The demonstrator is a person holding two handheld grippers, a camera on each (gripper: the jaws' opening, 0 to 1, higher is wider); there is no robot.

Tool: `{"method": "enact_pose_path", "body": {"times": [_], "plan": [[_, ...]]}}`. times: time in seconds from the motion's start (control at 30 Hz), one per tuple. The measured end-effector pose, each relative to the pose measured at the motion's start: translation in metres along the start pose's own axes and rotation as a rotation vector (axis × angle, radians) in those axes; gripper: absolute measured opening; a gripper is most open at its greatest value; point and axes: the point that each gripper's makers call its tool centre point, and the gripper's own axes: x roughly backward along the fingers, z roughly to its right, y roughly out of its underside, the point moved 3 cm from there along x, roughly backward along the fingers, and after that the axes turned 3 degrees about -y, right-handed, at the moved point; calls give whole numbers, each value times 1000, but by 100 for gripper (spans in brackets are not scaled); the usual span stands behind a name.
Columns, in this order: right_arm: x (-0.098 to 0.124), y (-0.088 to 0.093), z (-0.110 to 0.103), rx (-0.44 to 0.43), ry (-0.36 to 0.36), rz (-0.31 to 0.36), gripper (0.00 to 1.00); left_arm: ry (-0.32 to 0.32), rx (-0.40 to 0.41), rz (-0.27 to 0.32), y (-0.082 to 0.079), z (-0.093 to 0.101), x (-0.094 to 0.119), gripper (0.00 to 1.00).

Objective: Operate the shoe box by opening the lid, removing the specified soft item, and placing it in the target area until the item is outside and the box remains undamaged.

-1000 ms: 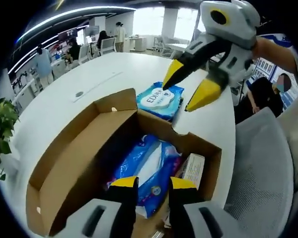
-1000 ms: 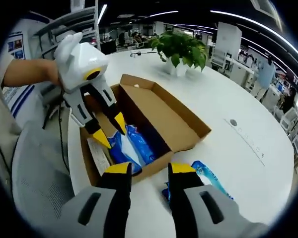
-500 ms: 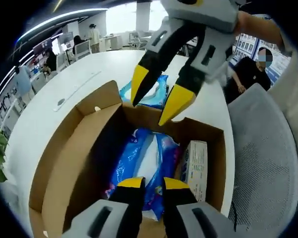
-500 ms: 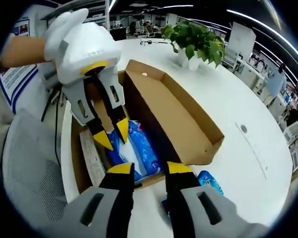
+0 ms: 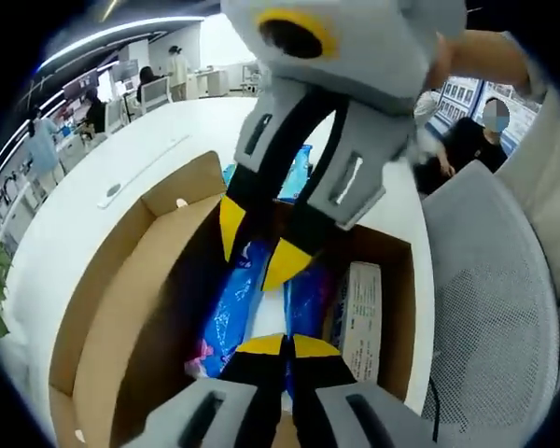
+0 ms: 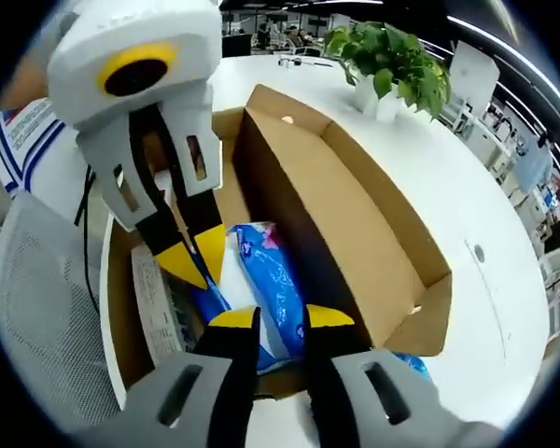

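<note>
The brown cardboard shoe box (image 5: pixel 121 308) (image 6: pixel 355 233) stands open on the white table, its lid flap folded out flat. A blue and white soft pack (image 5: pixel 229 313) (image 6: pixel 271 280) lies inside along the middle. My left gripper (image 5: pixel 287 346) is down in the box, its yellow tips pressed together on the near edge of that pack; it enters the right gripper view from the upper left (image 6: pixel 196 257). My right gripper (image 6: pixel 281 317) is open above the pack's other end, and its tips straddle the pack in the left gripper view (image 5: pixel 259 245).
A narrow white carton (image 5: pixel 359 317) (image 6: pixel 154 308) lies in the box beside the pack. A second blue pack (image 5: pixel 297 173) (image 6: pixel 413 362) rests on the table (image 5: pixel 121 159) just outside the box. A grey mesh chair (image 5: pixel 495 299) is close by, and a potted plant (image 6: pixel 392 65) beyond the box.
My left gripper's jaws have closed from a clear gap to touching, at the pack's edge. My right gripper has come from over the outside pack down into the box, still open.
</note>
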Motion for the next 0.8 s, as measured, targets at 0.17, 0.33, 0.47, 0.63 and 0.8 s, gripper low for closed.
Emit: {"method": "enact_pose_path", "body": {"times": [0.17, 0.33, 0.47, 0.63, 0.8], "plan": [[-8, 1, 4, 33, 16, -43, 0, -8, 2, 6, 0, -1, 4, 0], [-4, -7, 6, 35, 20, -20, 0, -25, 14, 15, -1, -2, 12, 0], [2, -14, 6, 33, 25, 8, 0, -41, 25, 20, -2, -3, 19, 0], [16, -24, 4, 33, 26, 47, 0, -74, 0, 23, -5, -2, 31, 0], [29, -35, 4, 38, 28, 87, 0, -97, 1, 37, -14, -2, 47, 0]]}}
